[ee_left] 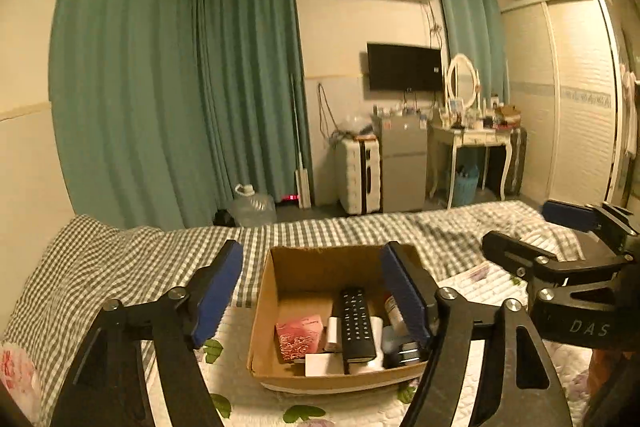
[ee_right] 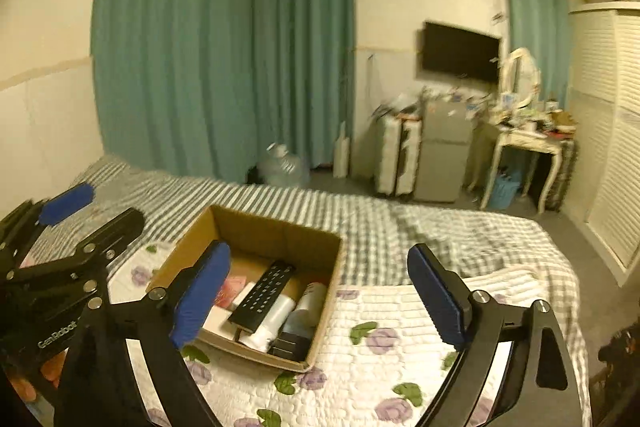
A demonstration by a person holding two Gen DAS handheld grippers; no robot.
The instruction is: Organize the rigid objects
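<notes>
The left hand-held gripper is seen spread wide with nothing between its blue pads, raised over the near side of a cardboard box; the right hand-held gripper is likewise spread and empty, held just beside the left one and above the box's right edge. No object is carried by either. The box is set on a bed covered by a flowered quilt, with a checked blanket lying beyond it. Inside the box a black remote control is laid on top, with a pink patterned carton to its left, white boxes under and beside it, and a white bottle and a dark item to its right; the smaller items are partly hidden, so what they are cannot be told for certain. No loose rigid object is seen on the visible quilt, so the packing step is judged done or nearly so. For the next move, the bed outside both views would need to be checked for leftovers, or the box gripped by its walls from both sides.
</notes>
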